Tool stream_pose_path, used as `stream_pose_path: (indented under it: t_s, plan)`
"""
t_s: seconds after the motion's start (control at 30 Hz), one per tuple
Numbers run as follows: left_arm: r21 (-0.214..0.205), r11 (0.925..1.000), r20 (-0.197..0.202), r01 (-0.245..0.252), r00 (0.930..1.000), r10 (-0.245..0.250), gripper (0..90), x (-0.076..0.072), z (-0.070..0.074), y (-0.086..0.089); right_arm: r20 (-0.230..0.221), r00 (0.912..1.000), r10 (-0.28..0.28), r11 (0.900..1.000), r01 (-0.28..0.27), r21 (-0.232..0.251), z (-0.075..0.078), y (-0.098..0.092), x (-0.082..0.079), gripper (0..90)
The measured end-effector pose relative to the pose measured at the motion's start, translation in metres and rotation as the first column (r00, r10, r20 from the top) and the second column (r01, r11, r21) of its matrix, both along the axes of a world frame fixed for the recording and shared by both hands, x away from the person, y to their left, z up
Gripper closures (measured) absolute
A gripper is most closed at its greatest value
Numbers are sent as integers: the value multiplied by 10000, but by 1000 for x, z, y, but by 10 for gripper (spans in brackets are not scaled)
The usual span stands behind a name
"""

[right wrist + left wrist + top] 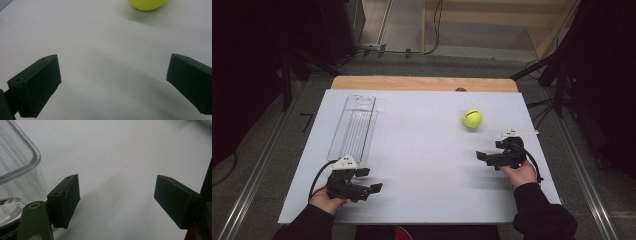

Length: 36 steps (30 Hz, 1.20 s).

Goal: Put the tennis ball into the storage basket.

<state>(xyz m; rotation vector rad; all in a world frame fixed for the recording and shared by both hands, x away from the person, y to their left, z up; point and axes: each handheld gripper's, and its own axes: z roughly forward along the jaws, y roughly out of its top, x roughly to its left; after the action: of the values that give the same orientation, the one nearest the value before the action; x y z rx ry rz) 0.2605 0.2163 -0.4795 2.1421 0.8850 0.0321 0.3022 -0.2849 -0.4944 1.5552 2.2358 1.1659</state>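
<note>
On the white desk [422, 150] the tennis ball [472, 118] lay free beyond my right gripper [486, 157], jaws wide and empty like the left gripper's [371, 181], so I judged the next move a forward reach to straddle it.

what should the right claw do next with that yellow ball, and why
Probably ease the right claw forward toward the tennis ball until the ball sits between its jaws. The jaws stand wide open with only bare table between them, and the ball lies a short way ahead, untouched, at the top of the right gripper view. The clear tray lies far off, by the left claw.
</note>
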Motion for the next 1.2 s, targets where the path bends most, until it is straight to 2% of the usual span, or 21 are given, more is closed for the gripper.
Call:
stream_pose_path:
  t_s: [0.13, 0.37, 1.2]
  plan:
    - [-54, 10000, 3, 10, 10000, -10, 212, 0, 0, -1, 304, 9995, -107, 9999, 108, -18, 4, -1, 4, 0]
    - [-45, 10000, 11, 25, 10000, -25, 212, 0, 0, 0, 198, 9997, -168, 9999, 169, -36, 8, 0, 12, 0]
    - [-37, 10000, 17, -38, 10000, 38, 212, 0, 0, 0, 277, 9994, -214, 9990, 224, -380, 47, 7, 45, 0]
